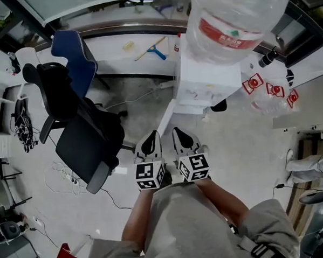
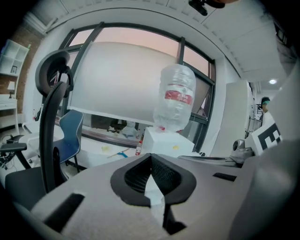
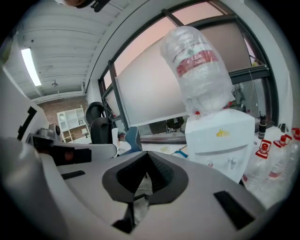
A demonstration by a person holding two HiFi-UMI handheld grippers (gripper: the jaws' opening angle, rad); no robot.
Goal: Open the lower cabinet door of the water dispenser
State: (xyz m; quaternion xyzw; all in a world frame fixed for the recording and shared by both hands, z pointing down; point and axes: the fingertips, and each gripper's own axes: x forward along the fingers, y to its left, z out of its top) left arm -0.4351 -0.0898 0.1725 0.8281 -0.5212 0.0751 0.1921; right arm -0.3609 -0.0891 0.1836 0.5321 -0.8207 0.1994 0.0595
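Water dispenser [image 1: 202, 86] stands upright, front toward the closed, empty left gripper [image 1: 152, 136] and right gripper [image 1: 179, 133], lower door [image 1: 168, 115] seemingly swung out.

Clear plastic water bottle [image 1: 237, 19] sits upside-down atop white box-shaped water dispenser [image 1: 199, 83]; black office chair [image 1: 81, 135] well to dispenser's left, w/ blue plastic chair [image 1: 74, 60] behind it; red-capped clear bottles [image 1: 273, 88] near dispenser's right side.
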